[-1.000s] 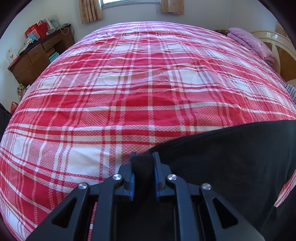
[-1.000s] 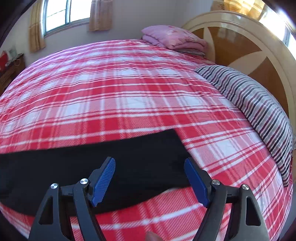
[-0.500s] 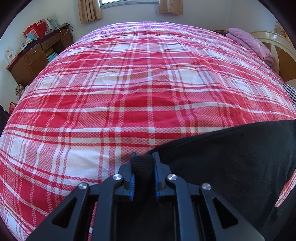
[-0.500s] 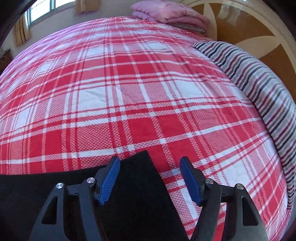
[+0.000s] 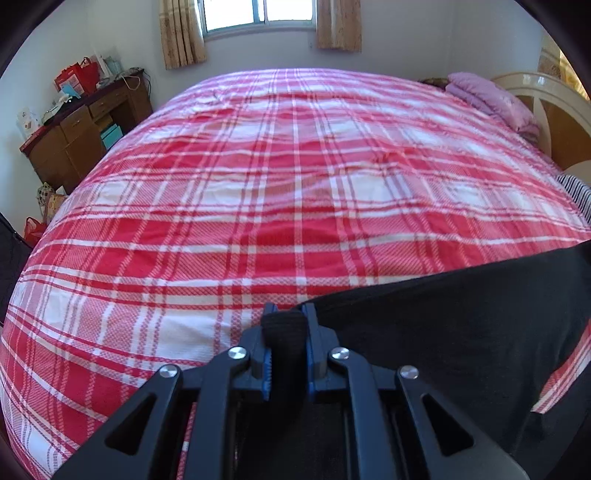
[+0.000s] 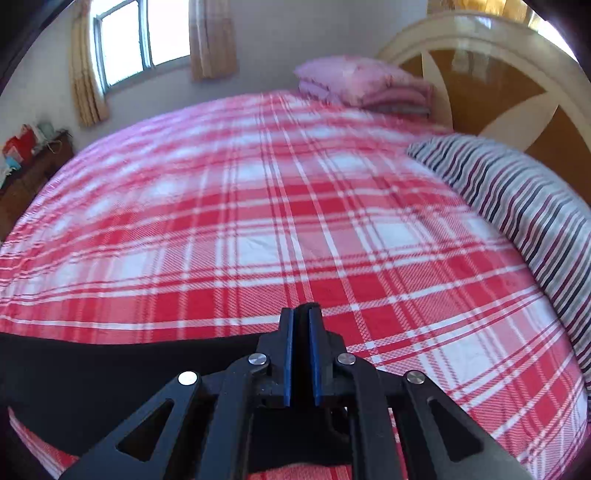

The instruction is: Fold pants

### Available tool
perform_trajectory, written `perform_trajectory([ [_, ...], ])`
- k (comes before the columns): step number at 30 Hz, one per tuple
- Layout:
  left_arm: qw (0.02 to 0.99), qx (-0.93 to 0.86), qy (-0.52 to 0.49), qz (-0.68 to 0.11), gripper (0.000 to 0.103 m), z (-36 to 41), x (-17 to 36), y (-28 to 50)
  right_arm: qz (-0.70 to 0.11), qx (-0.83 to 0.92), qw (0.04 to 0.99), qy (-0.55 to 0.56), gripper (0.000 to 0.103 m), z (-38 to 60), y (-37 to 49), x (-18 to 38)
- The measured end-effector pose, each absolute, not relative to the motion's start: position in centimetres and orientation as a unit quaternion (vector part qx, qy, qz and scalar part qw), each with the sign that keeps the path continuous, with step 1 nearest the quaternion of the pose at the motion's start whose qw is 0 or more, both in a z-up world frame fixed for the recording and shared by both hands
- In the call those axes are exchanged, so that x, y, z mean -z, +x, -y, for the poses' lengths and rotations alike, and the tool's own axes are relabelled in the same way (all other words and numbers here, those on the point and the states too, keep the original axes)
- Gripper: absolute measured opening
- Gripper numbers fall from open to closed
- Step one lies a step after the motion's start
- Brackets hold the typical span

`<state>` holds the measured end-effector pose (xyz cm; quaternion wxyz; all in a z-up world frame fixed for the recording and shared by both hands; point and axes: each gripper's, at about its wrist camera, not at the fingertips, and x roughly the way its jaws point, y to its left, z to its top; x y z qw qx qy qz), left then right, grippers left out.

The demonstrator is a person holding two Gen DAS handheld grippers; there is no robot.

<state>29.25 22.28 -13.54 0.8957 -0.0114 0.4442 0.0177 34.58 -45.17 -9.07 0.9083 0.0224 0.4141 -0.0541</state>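
Black pants (image 5: 461, 325) hang stretched over the near edge of the red plaid bed (image 5: 295, 192). My left gripper (image 5: 286, 319) is shut on a thick ribbed corner of the pants at their left end. In the right wrist view the pants (image 6: 110, 373) run off to the left, and my right gripper (image 6: 299, 317) is shut on their right corner, with a thin edge of black cloth between the blue pads (image 6: 287, 362). Both ends are lifted a little above the bed (image 6: 258, 221).
A striped pillow (image 6: 517, 206) lies at the right. A folded pink quilt (image 6: 362, 85) sits by the round headboard (image 6: 498, 81). A brown desk with clutter (image 5: 81, 125) stands at the left wall. A window with curtains (image 5: 258, 22) is behind.
My right gripper moved onto the pants' right corner, closed on it and lifted. My left gripper kept its hold and rose, tilting up so more of the room shows.
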Motion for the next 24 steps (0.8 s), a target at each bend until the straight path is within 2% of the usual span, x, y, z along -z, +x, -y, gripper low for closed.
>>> perform_trajectory([
  [10,0.927,0.021,-0.046,-0.372,0.014,-22.5,10.0,25.0,-0.315,0.032,0.948,0.038,0.007,45.7,23.9,3.3],
  [24,0.947,0.068,-0.079,-0.303,0.014,-23.5,8.6,15.6,-0.284,0.060,0.952,0.096,0.006,48.4,10.8,3.9],
])
